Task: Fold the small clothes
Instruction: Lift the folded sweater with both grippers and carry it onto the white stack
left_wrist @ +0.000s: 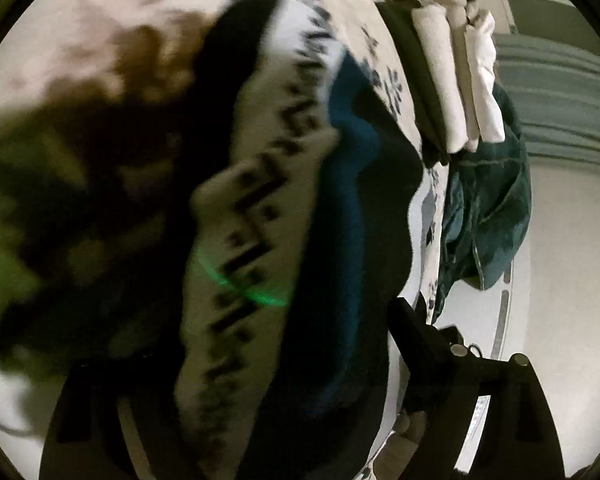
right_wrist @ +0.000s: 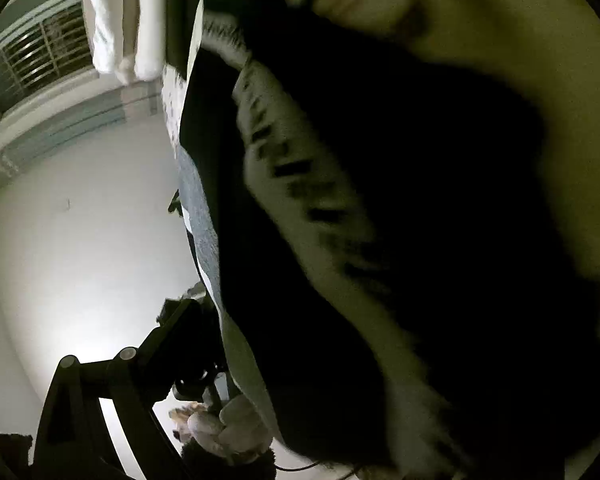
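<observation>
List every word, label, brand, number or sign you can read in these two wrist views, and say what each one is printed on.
None can be read.
White waistband of the dark garment, left wrist view: a row of black lettering, too blurred to read.
Same waistband, right wrist view: black marks, too blurred to read.
Rolled white clothes and floral bedsheet: no text, only a flower pattern.

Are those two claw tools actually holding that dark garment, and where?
Cannot be told. The dark garment with a white lettered band fills both blurred views, hiding the jaws and any grip point.
</observation>
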Demonstrator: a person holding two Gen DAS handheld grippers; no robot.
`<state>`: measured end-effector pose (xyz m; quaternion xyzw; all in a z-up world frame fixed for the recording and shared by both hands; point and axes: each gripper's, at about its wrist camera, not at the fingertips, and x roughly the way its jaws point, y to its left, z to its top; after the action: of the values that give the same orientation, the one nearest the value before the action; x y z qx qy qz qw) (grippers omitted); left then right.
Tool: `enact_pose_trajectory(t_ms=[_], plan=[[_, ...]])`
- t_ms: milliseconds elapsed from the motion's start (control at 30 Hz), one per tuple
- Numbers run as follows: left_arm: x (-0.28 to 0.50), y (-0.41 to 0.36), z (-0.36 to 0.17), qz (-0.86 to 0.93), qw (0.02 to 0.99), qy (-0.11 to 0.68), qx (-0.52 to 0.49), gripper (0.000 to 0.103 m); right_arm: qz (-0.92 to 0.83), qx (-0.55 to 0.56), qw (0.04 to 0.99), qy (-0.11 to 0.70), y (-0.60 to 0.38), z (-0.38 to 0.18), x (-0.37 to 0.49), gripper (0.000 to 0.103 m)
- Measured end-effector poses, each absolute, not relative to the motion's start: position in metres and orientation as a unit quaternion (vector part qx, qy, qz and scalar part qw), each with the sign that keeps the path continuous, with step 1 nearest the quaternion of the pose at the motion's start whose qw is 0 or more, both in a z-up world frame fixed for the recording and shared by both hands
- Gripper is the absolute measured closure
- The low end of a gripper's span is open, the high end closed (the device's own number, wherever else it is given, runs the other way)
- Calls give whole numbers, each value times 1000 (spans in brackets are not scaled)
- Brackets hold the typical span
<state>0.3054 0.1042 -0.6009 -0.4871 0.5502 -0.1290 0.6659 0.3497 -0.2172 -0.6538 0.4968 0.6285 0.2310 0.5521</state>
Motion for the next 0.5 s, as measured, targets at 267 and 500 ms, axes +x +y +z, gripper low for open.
enact_pose_trajectory(t_ms=[267, 500], plan=[[324, 98, -537, -147, 727, 510, -437, 66, 222, 479, 601, 600, -186, -619, 370, 71], [398, 91, -447, -206, 747, 486, -404, 66, 219, 461, 664, 546, -179, -518, 408, 73]])
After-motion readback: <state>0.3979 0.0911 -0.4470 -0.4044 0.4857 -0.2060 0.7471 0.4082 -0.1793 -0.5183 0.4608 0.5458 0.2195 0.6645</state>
